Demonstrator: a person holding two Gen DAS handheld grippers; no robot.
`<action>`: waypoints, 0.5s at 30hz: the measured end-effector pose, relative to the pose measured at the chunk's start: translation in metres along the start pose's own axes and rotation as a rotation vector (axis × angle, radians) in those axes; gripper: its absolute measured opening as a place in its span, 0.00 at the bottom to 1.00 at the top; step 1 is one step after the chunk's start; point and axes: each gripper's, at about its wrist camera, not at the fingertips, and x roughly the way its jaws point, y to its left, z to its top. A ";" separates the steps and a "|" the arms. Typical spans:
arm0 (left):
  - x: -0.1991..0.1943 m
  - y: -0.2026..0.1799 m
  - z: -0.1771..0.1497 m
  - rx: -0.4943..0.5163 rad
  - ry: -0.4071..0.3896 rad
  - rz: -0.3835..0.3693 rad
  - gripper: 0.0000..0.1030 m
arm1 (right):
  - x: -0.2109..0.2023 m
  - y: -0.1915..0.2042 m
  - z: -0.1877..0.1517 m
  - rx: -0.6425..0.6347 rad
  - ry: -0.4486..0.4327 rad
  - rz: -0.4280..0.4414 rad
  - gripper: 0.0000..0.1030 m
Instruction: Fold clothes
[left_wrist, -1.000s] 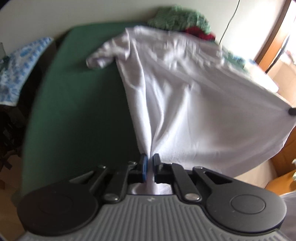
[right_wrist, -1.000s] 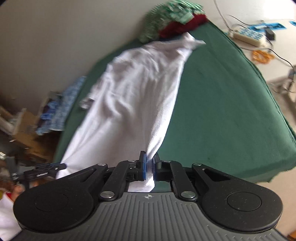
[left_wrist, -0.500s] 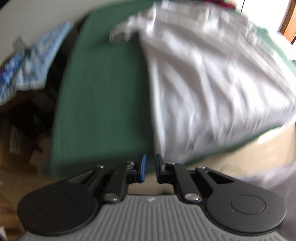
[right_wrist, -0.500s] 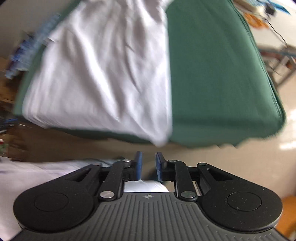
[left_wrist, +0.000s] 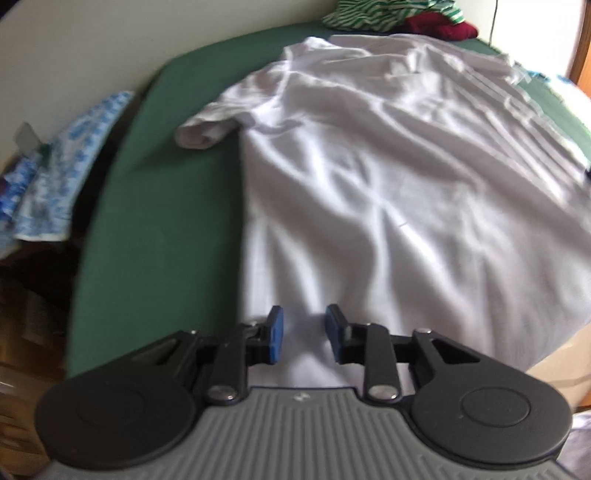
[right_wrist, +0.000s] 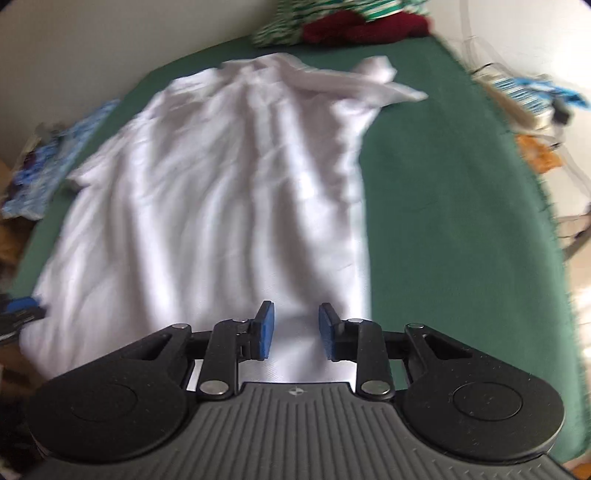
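Cloth like this white T-shirt (left_wrist: 388, 177) is light and limp, so we would pinch it at hem corners or shoulders. It lies spread and wrinkled on the green bed (left_wrist: 159, 221), hem at the near edge. Our left gripper (left_wrist: 301, 334) is opening, the right gripper (right_wrist: 292, 330) stands released; neither pinches the fabric.

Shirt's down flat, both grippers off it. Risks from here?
1. The shirt hem hangs over the green table's near edge, so it may slide off.
2. The left sleeve is bunched; folding now likely traps the lump.
3. The left gripper, jaws opening, and the right gripper stand over wrinkled cloth; a regrasp may pinch several layers.
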 end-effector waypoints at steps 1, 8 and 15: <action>-0.002 0.004 -0.004 0.006 0.005 0.024 0.34 | 0.002 -0.007 0.007 0.012 -0.015 -0.042 0.27; -0.001 0.011 0.054 0.069 -0.127 0.008 0.50 | 0.033 0.009 0.074 -0.177 -0.157 -0.189 0.32; 0.088 -0.006 0.146 0.175 -0.198 0.036 0.48 | 0.099 0.040 0.131 -0.399 -0.182 -0.400 0.38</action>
